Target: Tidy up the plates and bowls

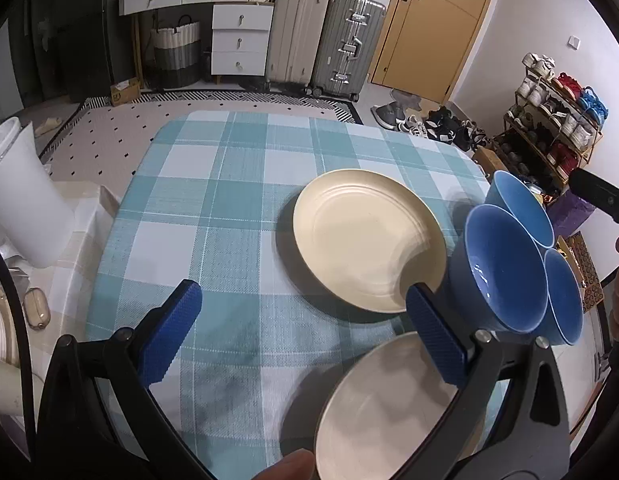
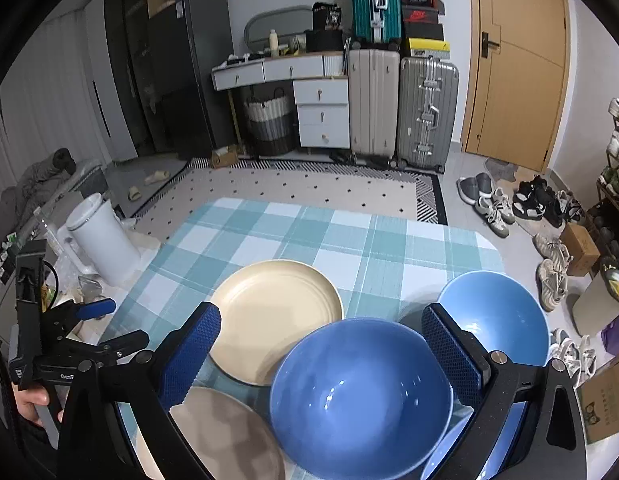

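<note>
The left claw (image 1: pixel 303 332) is spread wide and holds nothing; its two blue-padded fingers (image 1: pixel 171 332) hang above the desk (image 1: pixel 213 208), which wears a teal and white checked cloth. In this left wrist view, a cream plate (image 1: pixel 361 236) lies flat on the cloth just ahead of the claw's right finger. A second, greyer plate (image 1: pixel 385 404) lies nearer the camera, partly hidden under that same finger. To the right of the cream plate sit three blue bowls in a tight cluster: a far bowl (image 1: pixel 521 208), a middle bowl (image 1: pixel 505 268) and a near bowl (image 1: pixel 565 300), their rims touching or overlapping. A white bin (image 1: pixel 21 192) stands off the desk's left edge.

From the right wrist view, the right claw (image 2: pixel 321 352) is also spread wide, empty, hovering over the near side of the desk (image 2: pixel 293 224). Between its fingers sits the darker blue middle bowl (image 2: pixel 361 396), upright and close to the camera. The paler far bowl (image 2: pixel 505 316) stands behind the right finger. A sliver of the near bowl (image 2: pixel 449 456) shows at the bottom edge. The cream plate (image 2: pixel 277 312) lies beyond the left finger, just beside the middle bowl. The greyer plate (image 2: pixel 229 432) lies at lower left, blurred. The left claw (image 2: pixel 105 324) appears at far left, gripped by the person's left hand (image 2: pixel 29 400).
</note>
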Available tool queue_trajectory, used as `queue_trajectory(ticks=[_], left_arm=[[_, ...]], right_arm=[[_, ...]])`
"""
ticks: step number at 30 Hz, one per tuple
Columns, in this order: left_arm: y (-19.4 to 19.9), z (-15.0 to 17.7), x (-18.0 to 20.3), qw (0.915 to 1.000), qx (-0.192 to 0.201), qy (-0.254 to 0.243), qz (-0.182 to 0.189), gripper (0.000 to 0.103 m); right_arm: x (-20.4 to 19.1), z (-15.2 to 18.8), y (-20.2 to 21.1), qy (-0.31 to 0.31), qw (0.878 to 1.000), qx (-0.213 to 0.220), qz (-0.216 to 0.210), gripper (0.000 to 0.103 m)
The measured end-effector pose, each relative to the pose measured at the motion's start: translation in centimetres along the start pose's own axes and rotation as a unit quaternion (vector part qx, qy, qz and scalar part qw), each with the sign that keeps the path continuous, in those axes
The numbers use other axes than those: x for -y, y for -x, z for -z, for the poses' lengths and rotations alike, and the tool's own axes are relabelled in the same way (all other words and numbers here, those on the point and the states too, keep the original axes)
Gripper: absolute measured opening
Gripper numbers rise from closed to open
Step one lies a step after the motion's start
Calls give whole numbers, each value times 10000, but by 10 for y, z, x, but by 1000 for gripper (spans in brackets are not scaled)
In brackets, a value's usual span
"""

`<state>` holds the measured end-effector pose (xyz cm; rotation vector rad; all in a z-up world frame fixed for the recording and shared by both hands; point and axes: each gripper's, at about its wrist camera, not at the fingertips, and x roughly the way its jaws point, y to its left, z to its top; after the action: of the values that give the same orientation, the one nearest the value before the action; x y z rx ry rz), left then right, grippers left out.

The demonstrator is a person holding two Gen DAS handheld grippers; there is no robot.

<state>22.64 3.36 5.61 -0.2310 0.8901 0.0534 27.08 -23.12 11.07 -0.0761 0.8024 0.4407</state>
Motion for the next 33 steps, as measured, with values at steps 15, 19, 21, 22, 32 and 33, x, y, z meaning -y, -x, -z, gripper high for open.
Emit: queue_trajectory(ticks=[15, 19, 21, 22, 32, 33], left_arm=[[-56, -9, -15, 9986, -411, 331, 83, 99], [-70, -8, -17, 9977, -539, 398, 128, 85], [-77, -8, -18, 9971, -598, 443, 165, 79], [-81, -7, -19, 9967, -637, 467, 208, 76], [-105, -7, -21, 9937, -821, 628, 426, 58], [-107, -7, -21, 9935, -839, 636, 442, 58]], right_arm=[[6, -14, -88, 59, 9959, -908, -19, 102], [7, -15, -109, 58, 9941, -1086, -37, 102], [8, -16, -118, 64, 9932, -1160, -21, 100], [9, -16, -122, 62, 9928, -1194, -26, 98], [19, -17, -167, -75, 9851, -1708, -178, 81], [20, -17, -170, -96, 9846, -1736, -193, 80]])
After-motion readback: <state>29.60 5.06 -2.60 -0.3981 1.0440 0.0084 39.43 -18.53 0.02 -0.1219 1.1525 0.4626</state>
